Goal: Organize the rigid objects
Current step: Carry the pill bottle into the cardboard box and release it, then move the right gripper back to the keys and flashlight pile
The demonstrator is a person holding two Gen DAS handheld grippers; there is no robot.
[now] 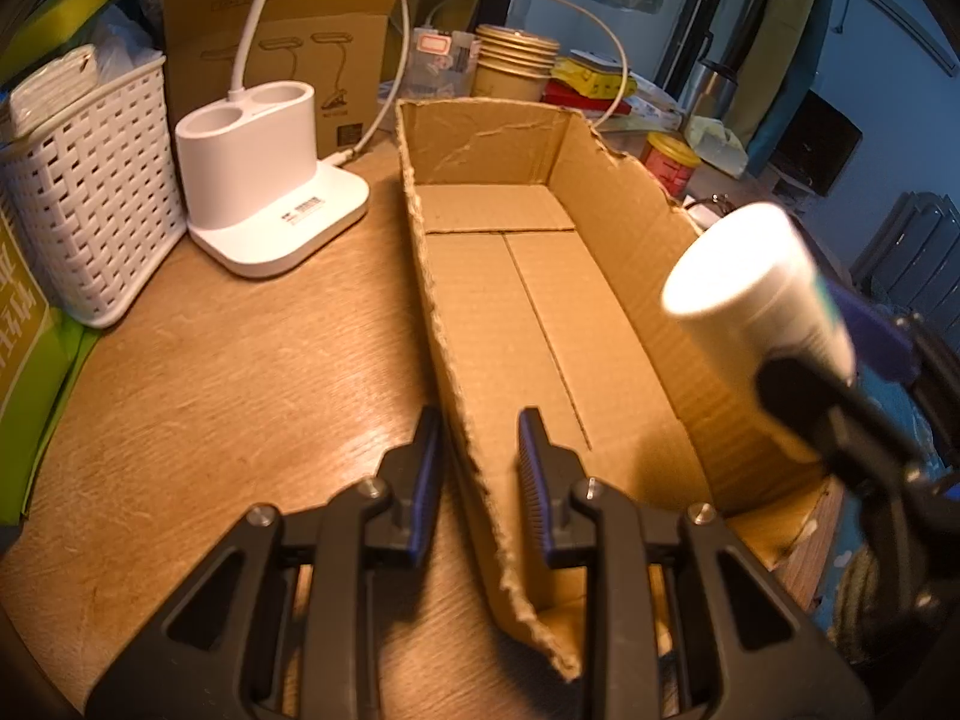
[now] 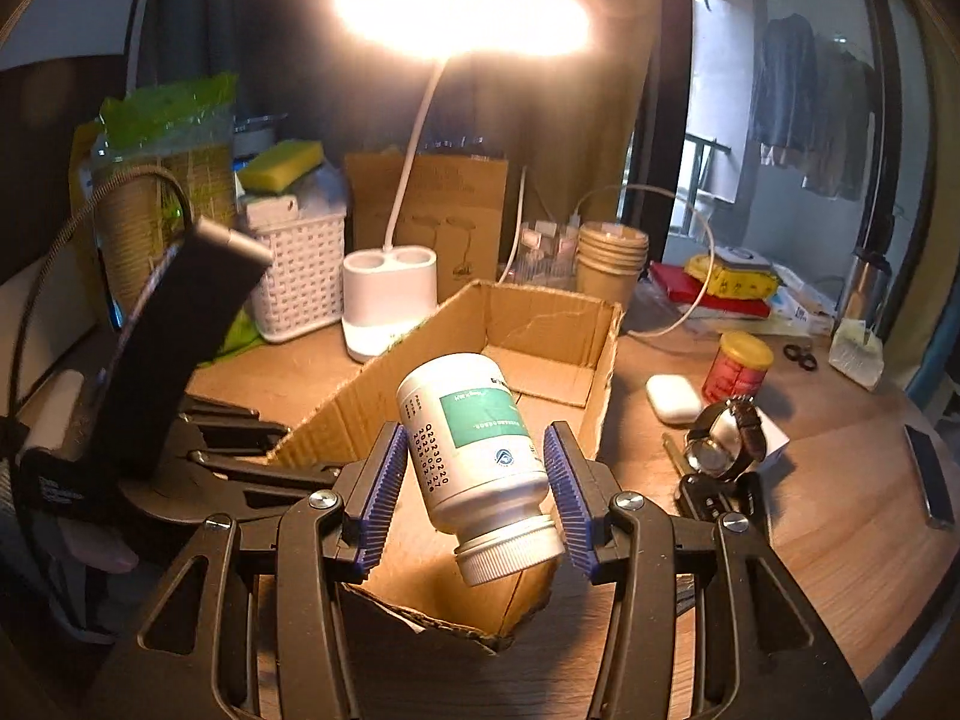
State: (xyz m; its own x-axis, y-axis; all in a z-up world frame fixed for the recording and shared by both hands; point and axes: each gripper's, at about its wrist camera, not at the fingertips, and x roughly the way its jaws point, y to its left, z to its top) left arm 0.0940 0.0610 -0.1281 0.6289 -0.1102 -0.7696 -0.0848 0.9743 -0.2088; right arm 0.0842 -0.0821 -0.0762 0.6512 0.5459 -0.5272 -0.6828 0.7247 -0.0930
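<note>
Desk clutter under warm lamplight

A lit desk lamp (image 2: pixel 390 294) stands on the wooden table (image 1: pixel 240 396), a white woven basket (image 1: pixel 90 204) just left of it; stacked paper cups (image 2: pixel 612 258) sit far back, and hanging clothes (image 2: pixel 810 114) far right.

Bottle (image 2: pixel 480 450) above box (image 2: pixel 540 324), lamp base (image 2: pixel 389 300) beside box.

Wooden table (image 1: pixel 252 396) under cardboard box (image 1: pixel 510 312)
</note>
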